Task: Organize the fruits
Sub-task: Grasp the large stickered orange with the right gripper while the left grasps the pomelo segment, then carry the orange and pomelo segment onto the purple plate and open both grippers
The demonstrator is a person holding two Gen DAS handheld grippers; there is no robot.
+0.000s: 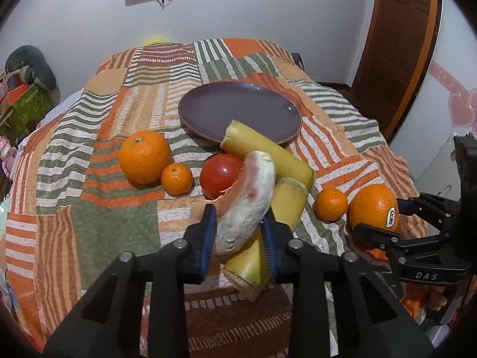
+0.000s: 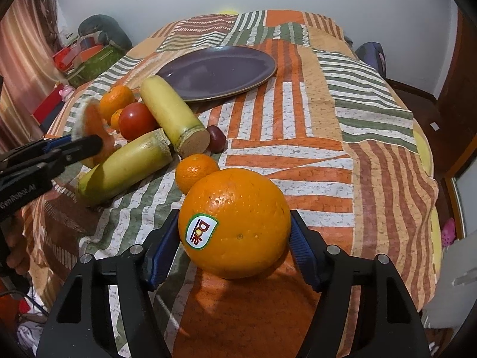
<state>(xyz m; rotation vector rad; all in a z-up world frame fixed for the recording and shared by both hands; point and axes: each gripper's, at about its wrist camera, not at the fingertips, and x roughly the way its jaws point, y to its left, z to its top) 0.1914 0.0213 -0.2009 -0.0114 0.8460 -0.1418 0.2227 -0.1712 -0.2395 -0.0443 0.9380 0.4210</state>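
- Left wrist view: left gripper [image 1: 238, 226] clamped on a curved pale pomelo wedge with pink flesh [image 1: 247, 203], blue pads pressing both its sides, wedge lifted above the near yellow sugarcane piece [image 1: 268, 238]. Purple round plate [image 1: 238, 113] lies beyond on the striped patchwork cloth [image 1: 89, 208], bare. Red tomato [image 1: 220, 174] just behind the wedge.
- Right wrist view: right gripper [image 2: 235, 238] closed around a large stickered orange [image 2: 235, 223], pads touching its left and right sides, orange low over the cloth. Small mandarin [image 2: 195, 173] just behind it.
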